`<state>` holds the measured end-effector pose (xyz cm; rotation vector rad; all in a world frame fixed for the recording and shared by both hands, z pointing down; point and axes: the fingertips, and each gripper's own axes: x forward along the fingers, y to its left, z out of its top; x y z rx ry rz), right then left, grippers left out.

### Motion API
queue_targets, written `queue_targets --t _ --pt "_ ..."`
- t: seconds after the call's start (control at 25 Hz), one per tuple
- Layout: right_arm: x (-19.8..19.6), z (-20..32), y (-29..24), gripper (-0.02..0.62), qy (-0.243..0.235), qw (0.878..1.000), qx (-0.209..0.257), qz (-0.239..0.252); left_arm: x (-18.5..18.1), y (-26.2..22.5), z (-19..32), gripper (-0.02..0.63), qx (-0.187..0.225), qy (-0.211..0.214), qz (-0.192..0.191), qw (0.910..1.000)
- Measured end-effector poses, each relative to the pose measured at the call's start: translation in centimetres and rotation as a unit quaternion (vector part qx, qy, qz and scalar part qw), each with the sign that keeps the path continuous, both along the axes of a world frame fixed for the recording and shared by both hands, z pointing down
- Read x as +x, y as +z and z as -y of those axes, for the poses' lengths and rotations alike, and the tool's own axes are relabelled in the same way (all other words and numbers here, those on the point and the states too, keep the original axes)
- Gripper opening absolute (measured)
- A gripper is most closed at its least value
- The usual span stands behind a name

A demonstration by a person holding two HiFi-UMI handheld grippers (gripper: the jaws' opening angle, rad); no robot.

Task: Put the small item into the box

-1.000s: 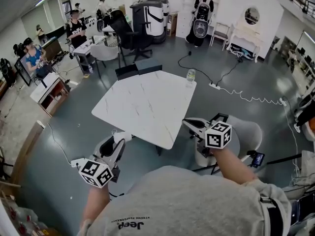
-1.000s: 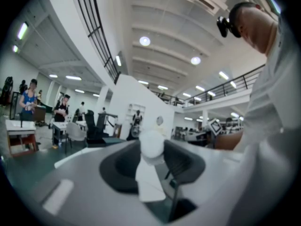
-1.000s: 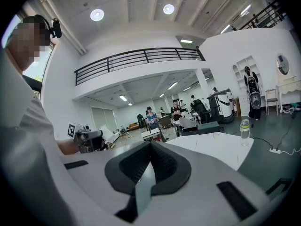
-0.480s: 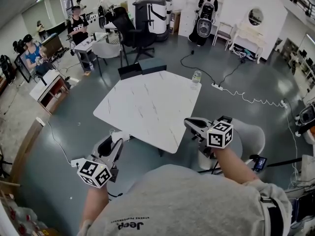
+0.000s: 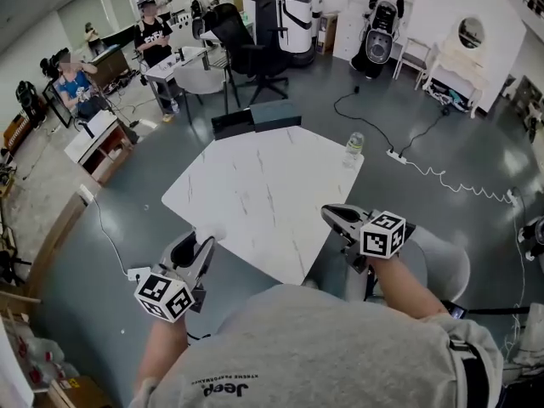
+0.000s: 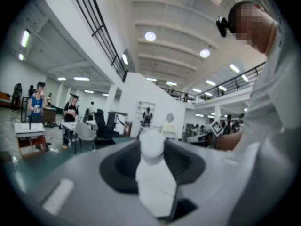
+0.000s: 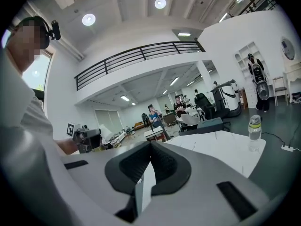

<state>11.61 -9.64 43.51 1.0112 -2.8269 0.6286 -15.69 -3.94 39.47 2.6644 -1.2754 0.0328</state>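
My half-open left gripper (image 5: 198, 248) pinches the small white item (image 6: 155, 182), probably light and rigid, by its wide body; the right gripper (image 5: 337, 218) is closed.

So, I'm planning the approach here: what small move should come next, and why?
Probably carry both grippers forward over the white table. The left gripper grips a small white item and the right gripper a thin white piece, yet both hang beside the table's near corner. A water bottle stands at its far corner.
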Motion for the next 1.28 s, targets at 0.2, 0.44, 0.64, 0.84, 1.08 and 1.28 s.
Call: queue_targets --t 0.2,0.44,0.64,0.84,1.08,1.28 --pt "3.3 6.6 0.9 0.008 -0.038 0.999 -0.002 0.01 3.9 0.7 5.2 0.156 -0.015 -0.045 0.002 0.9989" --pt "6.2 13.8 2.3 0.008 -0.069 0.997 -0.005 0.025 8.4 1.4 11.7 0.156 -0.036 -0.071 0.013 0.9968" --pt "7.2 17.9 3.5 0.008 -0.075 0.996 -0.015 0.037 9.5 1.7 15.0 0.156 -0.053 -0.086 0.03 0.9944" --pt "6.4 20.6 4.0 0.008 -0.075 0.996 -0.019 0.04 8.2 2.0 17.4 0.156 -0.064 -0.098 0.043 0.9922" --pt "2.2 23.5 3.5 0.008 -0.061 0.998 0.008 0.012 3.9 2.4 20.1 0.156 -0.054 -0.084 0.044 0.994" --pt "-1.3 26.2 3.3 0.008 -0.026 1.0 0.008 -0.011 0.1 3.7 23.9 0.156 -0.049 -0.061 0.059 0.9952"
